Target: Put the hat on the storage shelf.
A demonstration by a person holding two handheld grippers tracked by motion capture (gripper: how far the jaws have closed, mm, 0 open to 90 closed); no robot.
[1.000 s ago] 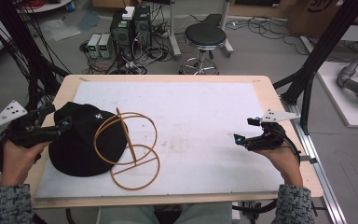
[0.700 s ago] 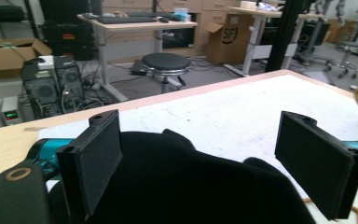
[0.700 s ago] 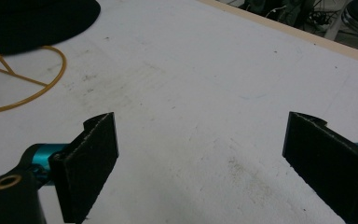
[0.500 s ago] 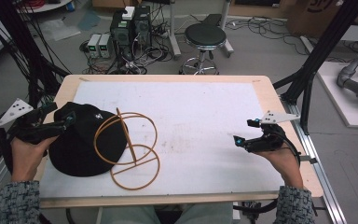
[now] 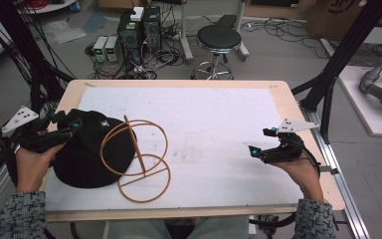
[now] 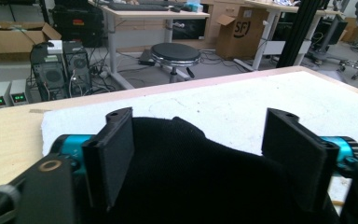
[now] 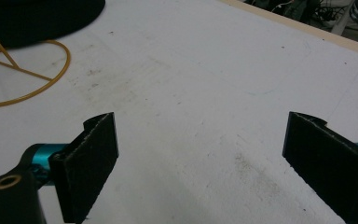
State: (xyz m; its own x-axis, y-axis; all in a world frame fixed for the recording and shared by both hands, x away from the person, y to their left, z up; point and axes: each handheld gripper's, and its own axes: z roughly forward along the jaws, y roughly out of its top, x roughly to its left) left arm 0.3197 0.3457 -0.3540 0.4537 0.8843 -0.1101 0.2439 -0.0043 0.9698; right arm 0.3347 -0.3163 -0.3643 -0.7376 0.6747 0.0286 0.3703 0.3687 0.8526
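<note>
A black cap (image 5: 87, 154) lies at the left of the white mat, with a gold wire stand (image 5: 135, 147) tipped over against it. My left gripper (image 5: 72, 124) is at the cap's far left edge. Its jaws have just been closing, and the cap's raised fabric (image 6: 191, 172) sits between them. The left pad is at the cloth, and a sliver of space shows by the right pad. At the table's right side my right gripper (image 5: 259, 141) hovers open over bare mat (image 7: 200, 154), with nothing between its jaws. The cap (image 7: 37, 18) and a wire ring (image 7: 68, 59) lie beyond it.
The white mat (image 5: 214, 124) covers most of the wooden table (image 5: 288, 99). Past the far edge stand a black stool (image 5: 219, 37) and computer cases with cables (image 5: 139, 25) on the floor. Black frame posts (image 5: 338, 64) rise at the right.
The left gripper has edged slightly onto the cap's rim and its jaws stand narrower. The right gripper, the cap and the wire stand have not moved.
</note>
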